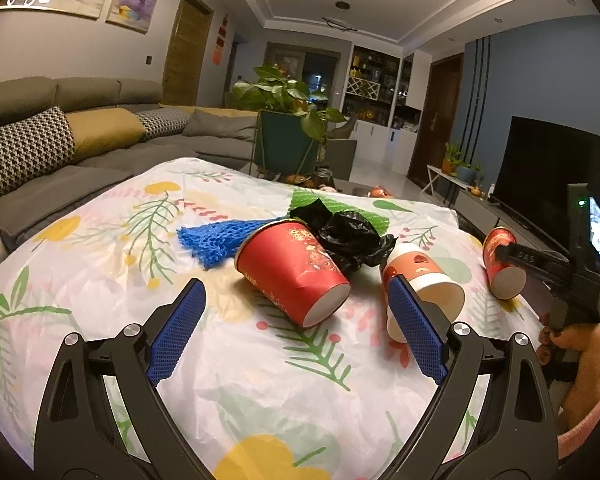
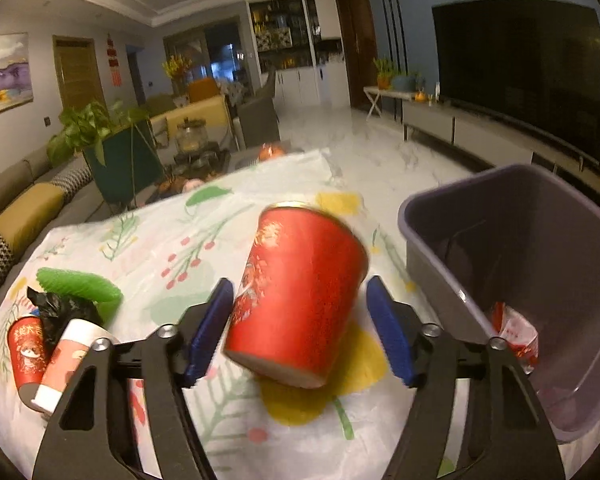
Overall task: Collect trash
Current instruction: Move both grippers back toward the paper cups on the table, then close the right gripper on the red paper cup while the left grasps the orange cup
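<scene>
We held left gripper (image 1: 296, 332) wide open over floral tablecloth (image 1: 100, 280), gripping nothing. Large red cup (image 1: 294, 270) lay on side at 12 o'clock of it, black bag (image 1: 350, 238) behind, white-orange cup (image 1: 420, 284) at 2 o'clock by right pad.

Our right gripper (image 2: 300, 328) stood open around second red cup (image 2: 296, 300); contact with pads unclear, picture blurred. Grey bin (image 2: 428, 240) at 3 o'clock, red wrapper (image 2: 516, 334) inside.
</scene>
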`<action>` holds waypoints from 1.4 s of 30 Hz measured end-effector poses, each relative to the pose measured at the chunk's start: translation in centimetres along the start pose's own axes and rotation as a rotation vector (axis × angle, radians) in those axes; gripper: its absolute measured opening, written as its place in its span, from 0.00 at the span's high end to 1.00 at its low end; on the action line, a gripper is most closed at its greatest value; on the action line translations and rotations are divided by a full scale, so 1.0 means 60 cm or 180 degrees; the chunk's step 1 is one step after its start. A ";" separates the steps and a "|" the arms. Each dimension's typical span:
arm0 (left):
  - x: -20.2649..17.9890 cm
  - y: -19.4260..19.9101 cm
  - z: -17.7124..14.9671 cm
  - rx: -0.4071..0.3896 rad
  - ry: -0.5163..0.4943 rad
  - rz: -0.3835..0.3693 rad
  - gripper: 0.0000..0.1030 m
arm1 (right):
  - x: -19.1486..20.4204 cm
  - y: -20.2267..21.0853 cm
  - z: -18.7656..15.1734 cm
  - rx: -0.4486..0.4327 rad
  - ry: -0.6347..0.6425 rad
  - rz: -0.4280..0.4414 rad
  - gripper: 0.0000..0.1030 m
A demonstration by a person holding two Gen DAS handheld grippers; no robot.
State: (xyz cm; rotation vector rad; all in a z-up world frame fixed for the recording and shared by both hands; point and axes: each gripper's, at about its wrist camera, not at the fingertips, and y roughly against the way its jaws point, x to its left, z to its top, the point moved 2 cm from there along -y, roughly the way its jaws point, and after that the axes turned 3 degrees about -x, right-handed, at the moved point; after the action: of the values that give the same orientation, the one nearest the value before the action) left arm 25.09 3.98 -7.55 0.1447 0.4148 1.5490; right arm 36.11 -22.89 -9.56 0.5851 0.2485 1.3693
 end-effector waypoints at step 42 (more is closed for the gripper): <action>-0.180 -0.036 -0.012 0.0216 -0.0751 -0.0723 0.98 | -0.061 0.220 -0.034 -0.0586 0.0028 0.0638 0.43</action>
State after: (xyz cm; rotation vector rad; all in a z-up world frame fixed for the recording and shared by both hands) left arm 27.18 -6.85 -7.16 0.3191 0.2863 1.2778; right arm 23.21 -24.79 -4.93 0.4591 0.0703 1.5694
